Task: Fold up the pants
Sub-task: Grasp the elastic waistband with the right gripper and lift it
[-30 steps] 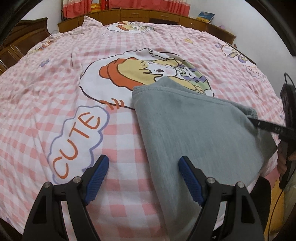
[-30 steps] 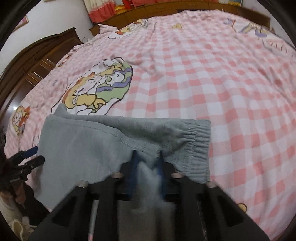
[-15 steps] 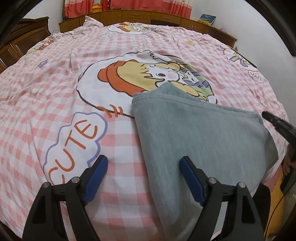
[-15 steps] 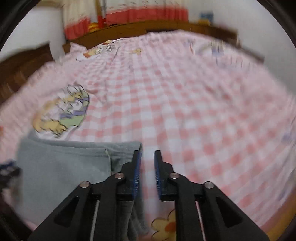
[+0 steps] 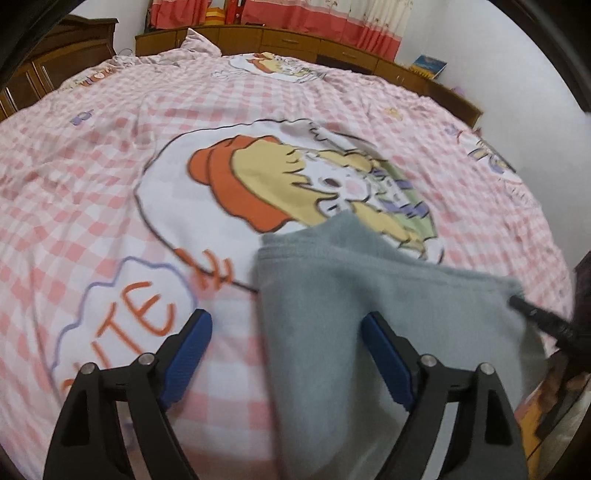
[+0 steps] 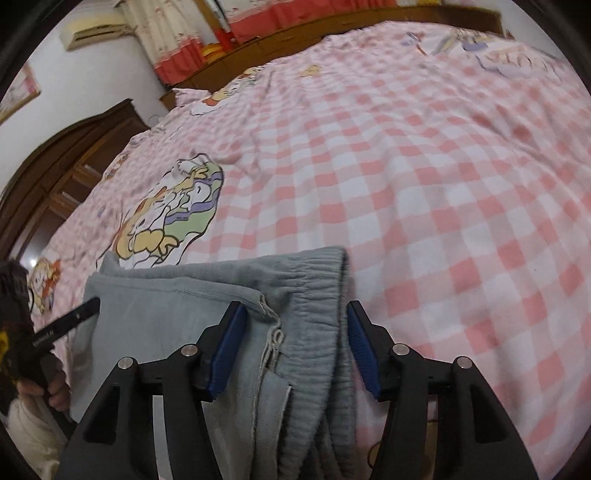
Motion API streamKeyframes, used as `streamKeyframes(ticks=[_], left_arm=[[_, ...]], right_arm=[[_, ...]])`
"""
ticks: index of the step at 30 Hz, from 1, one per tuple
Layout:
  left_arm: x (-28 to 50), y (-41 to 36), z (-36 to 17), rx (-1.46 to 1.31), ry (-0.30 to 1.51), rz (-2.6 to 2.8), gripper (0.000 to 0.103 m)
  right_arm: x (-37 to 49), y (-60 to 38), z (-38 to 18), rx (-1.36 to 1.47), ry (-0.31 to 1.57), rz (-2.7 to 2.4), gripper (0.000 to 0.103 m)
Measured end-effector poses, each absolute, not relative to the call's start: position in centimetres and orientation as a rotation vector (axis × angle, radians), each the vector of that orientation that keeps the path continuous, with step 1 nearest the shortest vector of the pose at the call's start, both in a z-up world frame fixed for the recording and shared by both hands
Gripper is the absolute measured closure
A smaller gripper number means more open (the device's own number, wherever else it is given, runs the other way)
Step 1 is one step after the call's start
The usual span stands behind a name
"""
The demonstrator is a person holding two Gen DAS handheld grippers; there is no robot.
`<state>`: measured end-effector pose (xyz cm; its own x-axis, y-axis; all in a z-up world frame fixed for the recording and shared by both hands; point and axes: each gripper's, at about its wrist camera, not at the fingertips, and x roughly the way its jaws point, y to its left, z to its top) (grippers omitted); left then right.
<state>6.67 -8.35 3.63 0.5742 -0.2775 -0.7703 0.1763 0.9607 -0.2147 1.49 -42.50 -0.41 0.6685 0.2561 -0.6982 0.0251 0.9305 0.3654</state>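
left gripper jaws spread wide and angled down, right gripper tilted down too, jaws opening up

Even, soft indoor light, moderately bright; no glare, no hard shadows. Both views fisheye: black vignette in corners, bed bulging, wooden headboard curved along top of frame. Motion blur throughout, strongest on cartoon print in left wrist view; checks smeared at upper right of right wrist view.
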Motion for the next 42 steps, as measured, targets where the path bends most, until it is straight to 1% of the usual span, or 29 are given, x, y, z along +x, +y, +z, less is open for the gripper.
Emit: streamKeyframes(ticks=[1,2,4,5,6,7,8,10,14,19,24,29,31,35,38,42], left_arm=[[6.6,-8.6,3.7,-0.129,0.910,-0.289,0.034],[6.5,-8.8,3.7,-0.134,0.903,-0.308,0.048],[6.4,-9.6,3.7,-0.126,0.892,-0.321,0.053],[6.3,-9.8,3.8,-0.119,0.885,-0.320,0.058],[6.2,-9.9,3.9,-0.117,0.878,-0.326,0.063],[6.1,-9.9,4.0,-0.120,0.872,-0.324,0.074],[5.9,-9.8,4.3,-0.126,0.863,-0.324,0.084],[5.4,-9.2,5.1,-0.159,0.848,-0.349,0.087],[3.6,-7.8,8.0,-0.237,0.808,-0.423,0.089],[0.1,-6.9,12.1,-0.202,0.705,-0.443,0.089],[-1.8,-4.3,15.3,-0.169,0.644,-0.379,0.090],[-0.4,0.1,16.8,-0.106,0.657,-0.291,0.090],[1.2,1.9,16.6,-0.086,0.671,-0.266,0.090],[5.1,5.6,14.2,-0.066,0.734,-0.200,0.090],[8.1,7.4,10.5,-0.090,0.826,-0.175,0.089],[9.9,8.1,7.0,-0.069,0.871,-0.109,0.086]], right_arm=[[1.4,-42.1,-0.4,0.336,0.826,0.122,0.067],[1.2,-41.9,-0.3,0.314,0.817,0.103,0.071],[0.4,-41.7,0.4,0.291,0.777,0.067,0.082],[-0.1,-41.7,0.8,0.300,0.750,0.057,0.083],[-0.6,-41.8,1.2,0.317,0.726,0.047,0.087],[-1.1,-41.9,1.7,0.334,0.707,0.032,0.092],[-1.4,-42.0,2.0,0.353,0.694,0.031,0.092],[-2.8,-41.9,3.5,0.409,0.638,0.063,0.093],[-4.7,-40.0,7.0,0.379,0.567,0.101,0.093],[-6.1,-36.7,10.5,0.317,0.523,0.162,0.093],[-4.8,-33.2,10.4,0.322,0.567,0.225,0.093],[-0.7,-28.3,8.7,0.346,0.624,0.289,0.093],[1.3,-26.8,7.6,0.349,0.658,0.291,0.093],[4.5,-25.4,4.9,0.331,0.723,0.227,0.093],[6.3,-25.7,2.9,0.321,0.783,0.182,0.091],[6.6,-26.3,2.2,0.290,0.813,0.185,0.087]])
